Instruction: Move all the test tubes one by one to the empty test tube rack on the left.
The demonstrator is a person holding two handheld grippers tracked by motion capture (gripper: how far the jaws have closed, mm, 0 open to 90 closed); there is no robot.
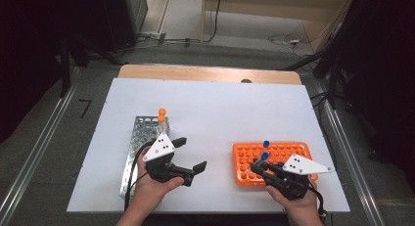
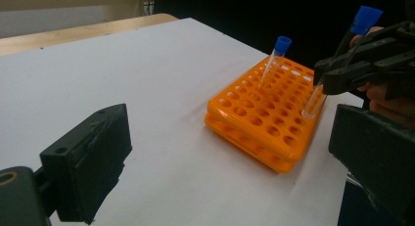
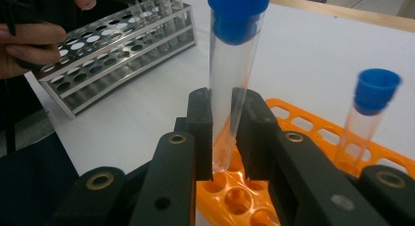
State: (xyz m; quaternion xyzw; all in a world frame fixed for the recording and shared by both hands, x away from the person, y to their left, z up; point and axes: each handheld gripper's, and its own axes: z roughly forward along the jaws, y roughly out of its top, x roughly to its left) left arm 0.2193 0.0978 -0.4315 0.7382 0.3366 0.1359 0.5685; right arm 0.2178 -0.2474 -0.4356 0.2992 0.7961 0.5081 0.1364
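Orange rack [image 1: 293, 153]: lies at the lower right of the high view on the white table [image 1: 215, 103]; a two-tier plastic grid of round holes, nearly all of them empty.
Standing tube [image 2: 274, 62]: one clear tube with a blue cap stands upright in a hole toward the far side of the orange rack.
Held tube [image 3: 234, 79]: a second clear, blue-capped tube, pinched near its lower end, its bottom tip hanging just above the orange rack's holes; in the left gripper view it leans, cap toward the upper right.
Right gripper [image 3: 224, 138]: clamped on the held tube, both black pads pressing its glass.
Left gripper [image 1: 190, 155]: released, jaws spread wide over bare table at lower centre-left, nothing between them.
Metal rack [image 1: 142, 147]: lies at lower left of the high view, partly under the left hand [image 1: 154, 184]; tubes with orange caps [image 1: 161, 113] stand at its far end.
Hard to make out: the metal rack's tube count cannot be told; whether any tube holds liquid cannot be told; the held tube's cap is cut off by the top edge of the right gripper view.
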